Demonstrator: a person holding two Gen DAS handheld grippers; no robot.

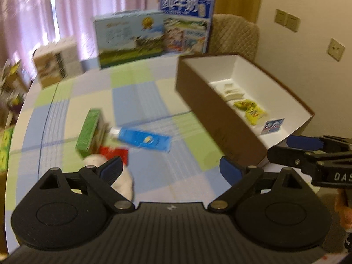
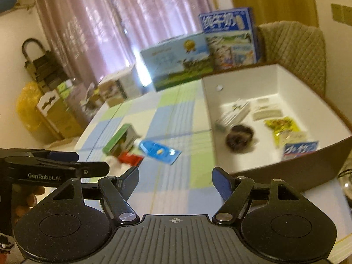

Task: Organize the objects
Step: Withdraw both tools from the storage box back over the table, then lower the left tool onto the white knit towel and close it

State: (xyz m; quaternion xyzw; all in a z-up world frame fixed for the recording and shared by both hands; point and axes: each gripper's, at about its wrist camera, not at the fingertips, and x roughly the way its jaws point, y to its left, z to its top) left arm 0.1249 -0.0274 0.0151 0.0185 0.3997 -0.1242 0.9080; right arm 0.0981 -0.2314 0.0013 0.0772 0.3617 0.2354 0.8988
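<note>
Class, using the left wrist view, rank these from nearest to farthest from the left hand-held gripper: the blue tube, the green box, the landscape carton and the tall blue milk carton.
From the left hand-held gripper:
1. Blue tube, lying mid-table just ahead.
2. Green box, left of the tube; close to the tube's distance, a near call.
3. Landscape carton, standing at the table's far edge.
4. Tall blue milk carton, behind it, right.

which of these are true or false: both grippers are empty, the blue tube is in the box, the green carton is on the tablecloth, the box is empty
1. Both grippers are empty: true. The left gripper and right gripper stand open with nothing between them.
2. The blue tube is in the box: false. It lies on the tablecloth.
3. The green carton is on the tablecloth: true.
4. The box is empty: false. It holds yellow packets and other small things.
</note>
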